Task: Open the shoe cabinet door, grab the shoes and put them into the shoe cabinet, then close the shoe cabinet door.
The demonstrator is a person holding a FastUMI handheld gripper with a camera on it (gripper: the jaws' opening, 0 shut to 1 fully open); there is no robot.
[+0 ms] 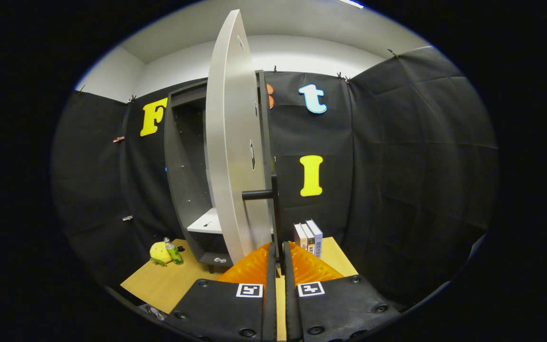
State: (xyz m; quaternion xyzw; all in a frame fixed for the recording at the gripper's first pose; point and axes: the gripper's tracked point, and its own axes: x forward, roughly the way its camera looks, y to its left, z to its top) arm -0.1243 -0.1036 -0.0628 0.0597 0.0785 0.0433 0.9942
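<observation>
Door (231, 142) handle (276, 213) seemingly pinched by the hand-held gripper (278, 259); cabinet (185, 166) interior mostly hidden.

On the wooden floor board (169, 280) to my left I see a yellow plush toy (159, 253) with a small green bottle (174, 251) leaning just beside it, touching or nearly so. To my right three books (308, 239) stand upright side by side on the same board, near the black cloth wall (397, 166).

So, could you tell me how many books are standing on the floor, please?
3 books stand upright side by side, right of the cabinet, beyond the gripper shut on the door handle.
</observation>
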